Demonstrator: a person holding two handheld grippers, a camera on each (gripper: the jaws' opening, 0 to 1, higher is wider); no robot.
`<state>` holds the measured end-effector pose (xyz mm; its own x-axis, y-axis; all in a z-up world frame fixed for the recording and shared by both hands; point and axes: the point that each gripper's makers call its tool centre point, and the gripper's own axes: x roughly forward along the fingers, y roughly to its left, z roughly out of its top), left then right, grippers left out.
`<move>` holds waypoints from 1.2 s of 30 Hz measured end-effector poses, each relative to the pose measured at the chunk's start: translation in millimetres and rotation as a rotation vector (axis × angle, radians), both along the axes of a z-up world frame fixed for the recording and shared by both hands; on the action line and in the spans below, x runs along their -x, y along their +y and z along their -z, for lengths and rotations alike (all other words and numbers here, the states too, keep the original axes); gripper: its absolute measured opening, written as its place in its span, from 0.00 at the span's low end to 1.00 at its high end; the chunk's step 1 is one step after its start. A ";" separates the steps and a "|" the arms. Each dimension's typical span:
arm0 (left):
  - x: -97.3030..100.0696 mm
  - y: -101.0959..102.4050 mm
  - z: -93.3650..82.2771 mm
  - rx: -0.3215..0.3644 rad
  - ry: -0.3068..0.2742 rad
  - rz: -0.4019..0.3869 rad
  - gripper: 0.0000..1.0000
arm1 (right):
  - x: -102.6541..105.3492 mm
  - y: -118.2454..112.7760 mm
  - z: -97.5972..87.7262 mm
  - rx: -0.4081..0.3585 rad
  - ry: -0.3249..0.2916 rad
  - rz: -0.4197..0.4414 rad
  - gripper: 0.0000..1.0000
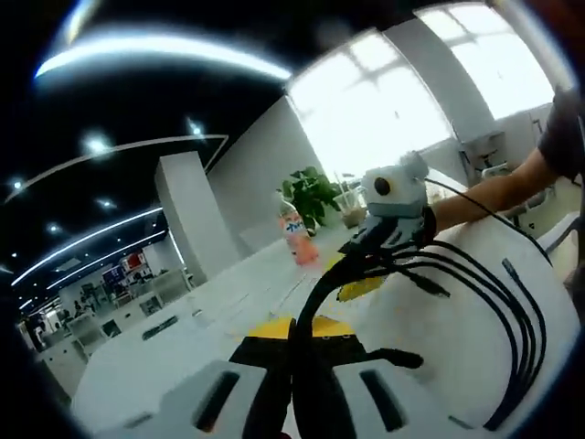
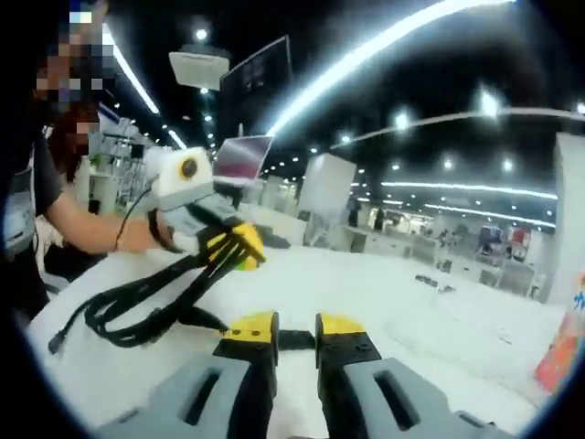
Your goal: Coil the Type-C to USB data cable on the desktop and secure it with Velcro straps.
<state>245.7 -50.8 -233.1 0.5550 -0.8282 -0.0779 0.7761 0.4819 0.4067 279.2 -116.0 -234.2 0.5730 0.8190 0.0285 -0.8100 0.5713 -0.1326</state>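
The black data cable point(image 1: 526, 329) hangs in several long loops above the white table point(image 1: 164, 357). My left gripper point(image 1: 306, 327) is shut on it, and the strands run up between its yellow-tipped jaws. Further along the bundle my right gripper point(image 1: 361, 279) pinches the same strands. One plug end point(image 1: 430, 285) sticks out near it. In the right gripper view the cable point(image 2: 128, 306) droops to the left from my left gripper point(image 2: 239, 249). My right gripper point(image 2: 295, 327) is shut on a short black piece of it, low over the table point(image 2: 393, 293).
An orange drink bottle point(image 1: 297, 240) and a potted plant point(image 1: 311, 197) stand further back on the table. A person's forearm point(image 1: 484, 192) reaches in from the right. The bottle point(image 2: 559, 352) stands at the right edge, and an open laptop point(image 2: 242, 157) sits behind.
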 end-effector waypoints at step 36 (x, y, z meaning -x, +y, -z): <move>12.8 -2.7 41.9 -0.034 0.171 0.015 0.13 | 46.2 44.4 52.5 0.188 0.165 -0.165 0.13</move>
